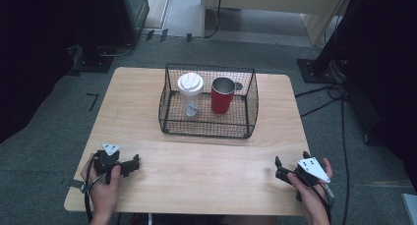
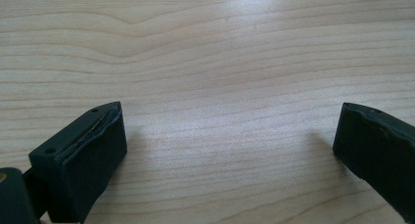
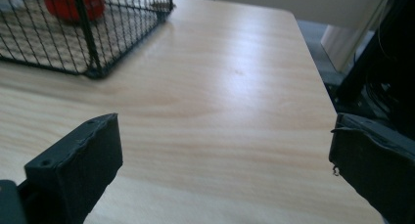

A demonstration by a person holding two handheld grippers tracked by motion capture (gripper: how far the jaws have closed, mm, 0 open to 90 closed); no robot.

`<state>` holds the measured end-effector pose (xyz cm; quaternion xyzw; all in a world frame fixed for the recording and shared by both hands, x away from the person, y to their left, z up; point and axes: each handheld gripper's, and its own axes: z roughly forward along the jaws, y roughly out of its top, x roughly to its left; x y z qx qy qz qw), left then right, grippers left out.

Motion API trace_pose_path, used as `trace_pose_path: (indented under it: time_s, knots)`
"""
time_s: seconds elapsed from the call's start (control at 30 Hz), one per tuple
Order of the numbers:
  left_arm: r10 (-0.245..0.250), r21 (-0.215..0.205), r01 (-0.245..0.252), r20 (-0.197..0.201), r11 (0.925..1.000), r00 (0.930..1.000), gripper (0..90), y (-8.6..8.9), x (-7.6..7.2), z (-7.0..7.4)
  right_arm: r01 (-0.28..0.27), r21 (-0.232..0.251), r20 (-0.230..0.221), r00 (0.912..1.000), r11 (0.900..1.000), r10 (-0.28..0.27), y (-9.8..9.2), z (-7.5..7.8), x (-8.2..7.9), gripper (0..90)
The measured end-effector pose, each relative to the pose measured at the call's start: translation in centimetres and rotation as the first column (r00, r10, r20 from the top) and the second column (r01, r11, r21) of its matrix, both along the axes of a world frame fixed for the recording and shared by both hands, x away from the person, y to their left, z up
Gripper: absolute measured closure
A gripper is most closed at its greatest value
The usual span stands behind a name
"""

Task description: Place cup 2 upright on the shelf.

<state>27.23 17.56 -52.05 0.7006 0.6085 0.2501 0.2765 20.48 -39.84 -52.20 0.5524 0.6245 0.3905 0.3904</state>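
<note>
Both pairs of jaws stand spread wide and empty over bare worktop [image 1: 196, 166]: left gripper [image 1: 132, 164] at seven o'clock, right gripper [image 1: 279, 170] at five. Nearest them, at twelve o'clock inside the wire basket [image 1: 206, 129], stand a red cup [image 1: 222, 95] and a lidded clear cup [image 1: 190, 95]. The red one looks rigid, smooth and probably slippery; pinching its rim wall seems surest.

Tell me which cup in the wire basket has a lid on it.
The clear cup, on the left inside the wire basket, wears a white lid; the red cup beside it stands open.
</note>
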Motion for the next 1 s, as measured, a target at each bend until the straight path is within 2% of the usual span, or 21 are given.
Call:
trace_pose_path:
  time_s: [0.1, 0.2, 0.3, 0.37, 0.5, 0.53, 0.6, 0.63, 1.0]
  knots:
    - [-0.001, 0.001, 0.001, -0.001, 1.0, 1.0, 0.0, 0.0, 0.0, 0.0, 0.001, 0.026, -0.047, 0.9989, 1.0, 0.001, -0.6, 0.0, -0.4, 0.0]
    - [-0.002, 0.001, 0.002, -0.002, 1.0, 1.0, 0.0, 0.0, 0.0, 0.0, 0.024, -0.003, -0.123, 0.9922, 1.0, -0.024, -1.1, -0.1, -0.5, 3.0]
    - [-0.002, 0.001, 0.002, -0.001, 1.0, 1.0, 0.0, 0.0, 0.0, 0.0, 0.004, -0.002, -0.148, 0.9889, 1.0, -0.005, -1.3, -0.2, -0.5, 5.1]
    - [-0.001, 0.001, 0.001, -0.001, 1.0, 1.0, 0.0, 0.0, 0.0, 0.0, -0.007, -0.007, -0.201, 0.9795, 1.0, 0.005, -1.4, -0.3, -0.3, 5.4]
    - [-0.001, 0.001, 0.001, -0.001, 1.0, 1.0, 0.0, 0.0, 0.0, 0.0, -0.003, -0.036, -0.303, 0.9529, 0.999, -0.008, -1.3, -0.6, 0.2, 5.2]
    - [-0.002, 0.001, 0.002, -0.001, 1.0, 1.0, 0.0, 0.0, 0.0, 0.0, -0.013, -0.029, -0.314, 0.9493, 0.999, 0.003, -1.3, -0.6, 0.3, 5.1]
    - [-0.001, 0.001, 0.001, -0.001, 1.0, 1.0, 0.0, 0.0, 0.0, 0.0, -0.026, 0.034, -0.345, 0.938, 0.999, 0.036, -1.4, -0.7, 0.3, 5.1]
    - [-0.001, 0.001, 0.001, -0.002, 1.0, 1.0, 0.0, 0.0, 0.0, 0.0, -0.022, 0.051, -0.351, 0.9356, 0.998, 0.039, -1.5, -0.7, 0.2, 5.1]
    - [0.001, -0.002, -0.001, 0.002, 1.0, 1.0, 0.0, -0.1, 0.0, 0.0, 0.011, 0.049, -0.358, 0.9339, 0.999, 0.007, -1.3, -0.7, 0.1, 2.8]
